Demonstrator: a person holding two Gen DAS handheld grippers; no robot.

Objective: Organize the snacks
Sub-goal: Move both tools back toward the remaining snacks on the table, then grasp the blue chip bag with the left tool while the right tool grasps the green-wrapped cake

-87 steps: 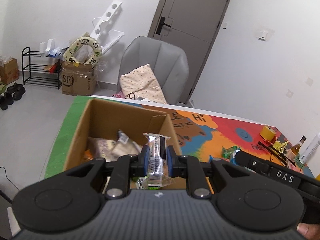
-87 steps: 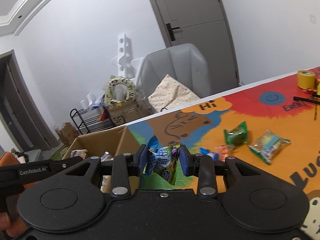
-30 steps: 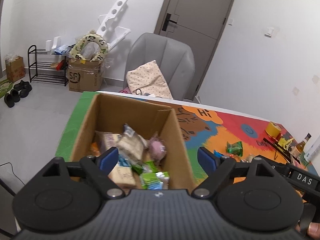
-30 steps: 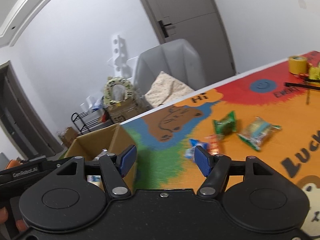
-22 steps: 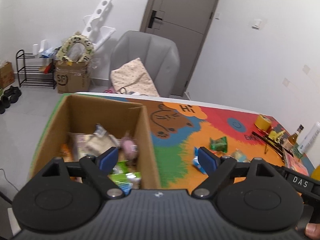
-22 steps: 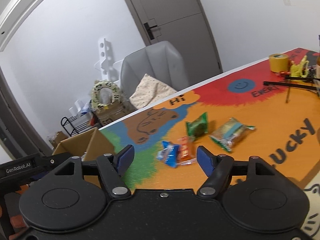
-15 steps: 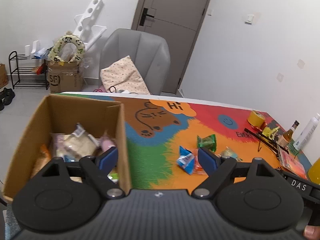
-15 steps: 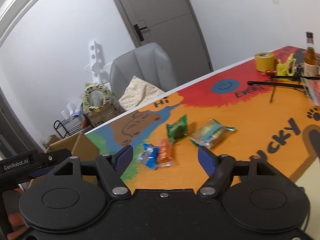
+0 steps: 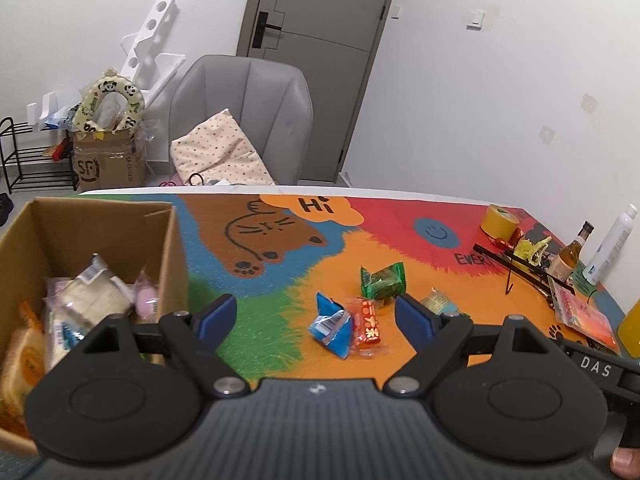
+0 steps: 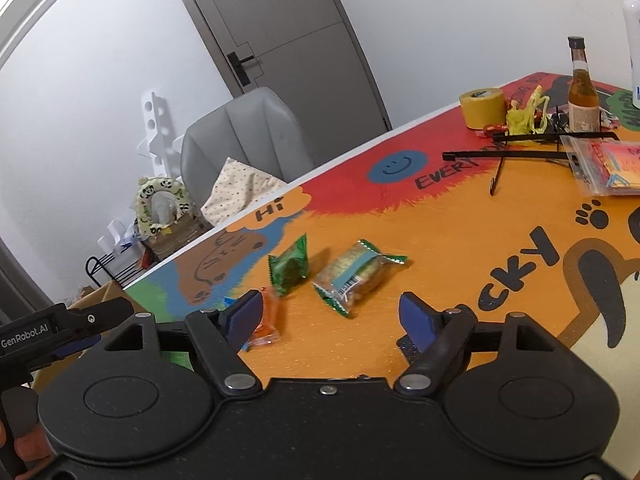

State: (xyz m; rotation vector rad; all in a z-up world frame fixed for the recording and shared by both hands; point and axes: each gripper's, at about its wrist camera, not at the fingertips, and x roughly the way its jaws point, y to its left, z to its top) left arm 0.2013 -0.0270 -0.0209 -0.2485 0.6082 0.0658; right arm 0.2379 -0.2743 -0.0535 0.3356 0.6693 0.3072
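Both tools point(image 9: 315, 317) point(image 10: 332, 315) gaping, empty; blue snack point(image 10: 229, 301) mostly hidden behind right tool's finger.

This is a room in a home — white walls, a grey door point(image 9: 316, 68) with a black handle, and a padded grey armchair point(image 9: 244, 112) holding a dotted cushion point(image 9: 220, 156). By the wall stand a black shoe rack point(image 9: 32, 160), a taped cardboard parcel box point(image 9: 106, 160) and a panda-print ring point(image 9: 110, 100). The desk point(image 9: 400, 216) wears a bright cartoon mat with a cat and "Hi" — household odds and ends such as a tape roll point(image 9: 500, 222) and bottles point(image 9: 570, 256) sit at its far end.
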